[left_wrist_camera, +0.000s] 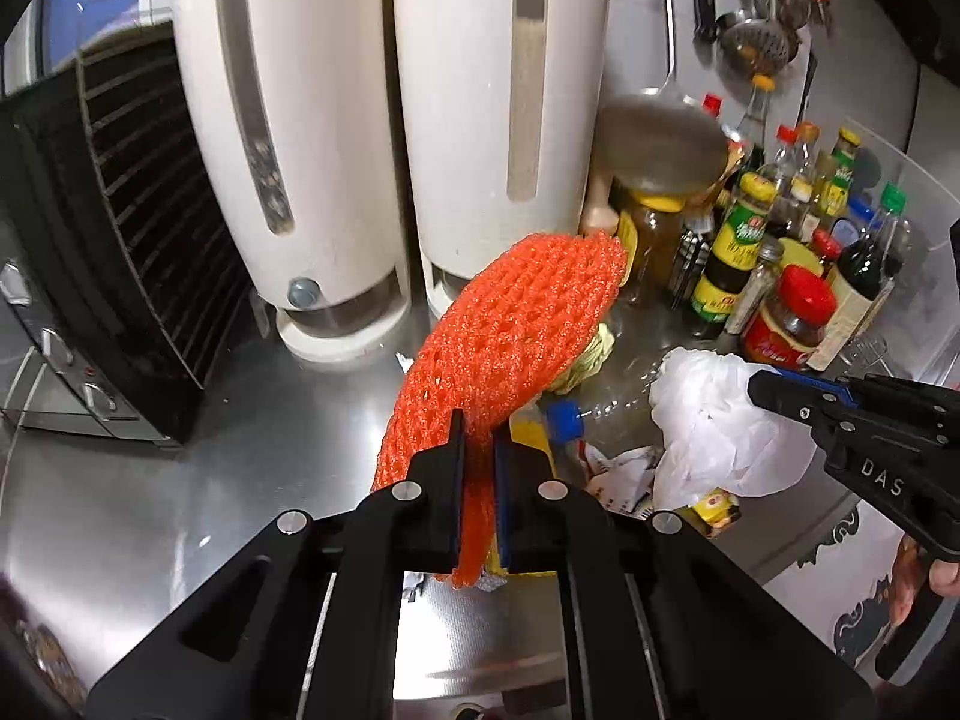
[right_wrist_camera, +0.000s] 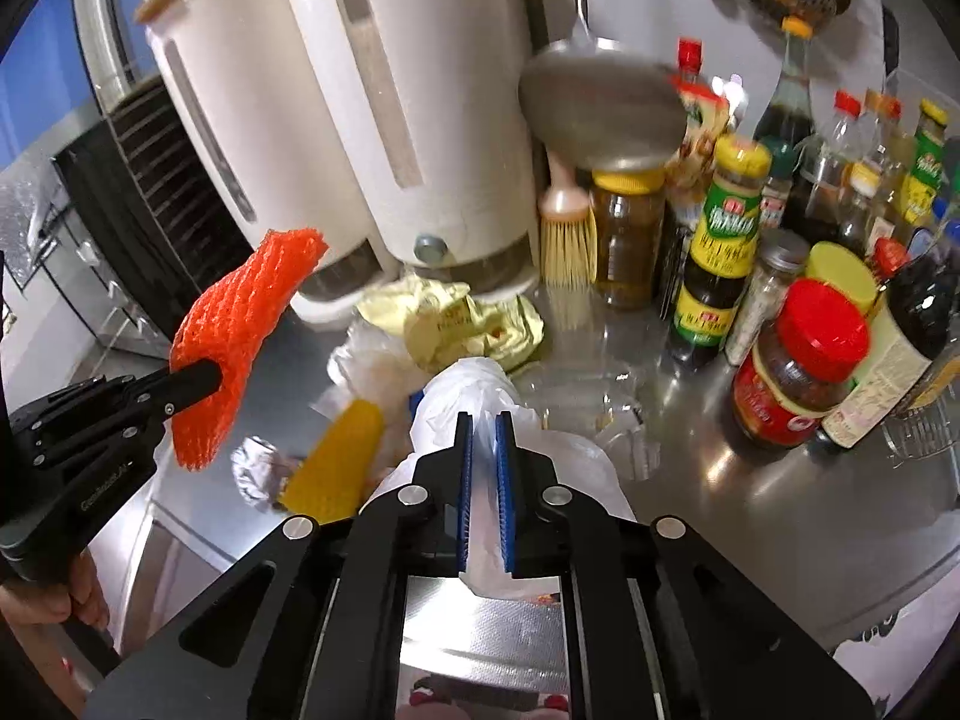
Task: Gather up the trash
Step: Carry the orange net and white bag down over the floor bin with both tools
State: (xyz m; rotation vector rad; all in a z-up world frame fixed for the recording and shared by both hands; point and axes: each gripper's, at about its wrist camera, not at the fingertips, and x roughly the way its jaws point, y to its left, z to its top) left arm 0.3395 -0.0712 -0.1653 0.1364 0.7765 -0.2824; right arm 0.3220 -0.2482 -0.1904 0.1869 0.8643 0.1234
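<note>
My left gripper [left_wrist_camera: 479, 429] is shut on an orange foam fruit net [left_wrist_camera: 516, 324], which hangs lifted off the steel counter; the right wrist view shows the same net [right_wrist_camera: 240, 324] at the left, pinched by the left gripper [right_wrist_camera: 207, 378]. A crumpled white plastic bag [right_wrist_camera: 480, 396] is clamped between the blue pads of my right gripper [right_wrist_camera: 485, 429], which is shut on it. In the left wrist view that bag [left_wrist_camera: 714, 420] sits at the right with the right gripper [left_wrist_camera: 759, 387] on it. Loose trash lies below: a yellow wrapper [right_wrist_camera: 468, 324], a yellow packet [right_wrist_camera: 336, 462], foil [right_wrist_camera: 258, 468], clear plastic [right_wrist_camera: 588, 396].
Two tall white dispensers [left_wrist_camera: 300, 138] stand at the back, a black rack appliance [left_wrist_camera: 114, 228] to their left. Several sauce bottles and jars [right_wrist_camera: 792, 354] crowd the right side, with a brush [right_wrist_camera: 567, 234] and a hanging metal ladle [right_wrist_camera: 600, 114]. The counter edge [right_wrist_camera: 180, 534] runs lower left.
</note>
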